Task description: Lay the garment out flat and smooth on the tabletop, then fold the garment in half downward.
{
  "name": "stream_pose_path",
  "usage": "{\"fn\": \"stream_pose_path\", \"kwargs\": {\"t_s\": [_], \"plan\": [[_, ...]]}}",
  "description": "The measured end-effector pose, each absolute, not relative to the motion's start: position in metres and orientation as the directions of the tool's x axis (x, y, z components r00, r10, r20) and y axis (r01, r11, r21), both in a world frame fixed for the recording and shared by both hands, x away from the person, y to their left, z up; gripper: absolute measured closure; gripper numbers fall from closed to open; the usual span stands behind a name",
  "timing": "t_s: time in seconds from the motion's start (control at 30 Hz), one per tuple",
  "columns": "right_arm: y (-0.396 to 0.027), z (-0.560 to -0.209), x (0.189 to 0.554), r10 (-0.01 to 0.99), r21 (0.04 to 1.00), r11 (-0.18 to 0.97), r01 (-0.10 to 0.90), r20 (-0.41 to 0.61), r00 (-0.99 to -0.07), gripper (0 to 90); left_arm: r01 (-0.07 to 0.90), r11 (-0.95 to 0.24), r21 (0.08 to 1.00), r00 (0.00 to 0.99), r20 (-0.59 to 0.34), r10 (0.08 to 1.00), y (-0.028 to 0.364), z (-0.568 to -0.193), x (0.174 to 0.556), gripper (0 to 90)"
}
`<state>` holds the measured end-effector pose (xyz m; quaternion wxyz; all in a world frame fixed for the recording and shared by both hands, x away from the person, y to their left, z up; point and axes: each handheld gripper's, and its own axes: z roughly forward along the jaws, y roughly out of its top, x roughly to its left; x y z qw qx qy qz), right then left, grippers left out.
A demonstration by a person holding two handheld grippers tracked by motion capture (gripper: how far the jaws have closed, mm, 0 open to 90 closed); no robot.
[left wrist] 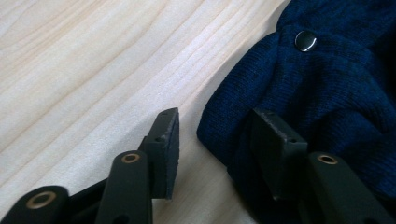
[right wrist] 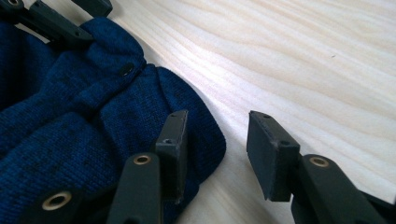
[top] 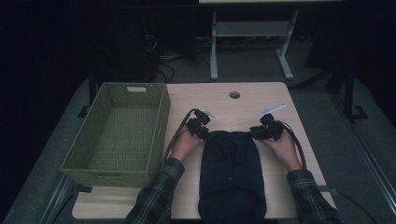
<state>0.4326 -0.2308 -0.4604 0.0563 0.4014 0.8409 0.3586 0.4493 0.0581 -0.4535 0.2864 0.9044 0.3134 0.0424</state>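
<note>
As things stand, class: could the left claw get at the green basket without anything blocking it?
Probably yes. The left claw sits open at the dark blue garment's far left corner, with bare table between it and the green basket beside it.

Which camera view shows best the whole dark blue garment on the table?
The high view: there the dark blue knitted garment lies folded in full outline between both grippers. The left gripper view gives just one corner with a metal snap button; the right gripper view gives the opposite corner, also with a snap.
</note>
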Motion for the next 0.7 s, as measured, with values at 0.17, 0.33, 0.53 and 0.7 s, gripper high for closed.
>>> {"fn": "stream_pose_path", "kwargs": {"t_s": [0.17,0.33,0.53,0.7], "plan": [[-0.225,-0.465,0.432,0.711,0.640,0.443,0.628,0.176,-0.681,60.8,0.528,-0.639,0.559,0.808,-0.100,0.580,0.059,-0.455,0.447,58.2],[-0.218,-0.465,0.428,0.706,0.629,0.474,0.617,0.148,-0.693,69.5,0.534,-0.621,0.573,0.808,-0.131,0.574,0.060,-0.456,0.446,66.9],[-0.216,-0.464,0.427,0.707,0.624,0.471,0.624,0.156,-0.689,76.2,0.543,-0.608,0.579,0.807,-0.160,0.569,0.062,-0.457,0.446,74.3],[-0.214,-0.463,0.427,0.709,0.618,0.473,0.628,0.155,-0.688,81.5,0.554,-0.599,0.579,0.799,-0.166,0.578,0.062,-0.457,0.445,76.9]]}}
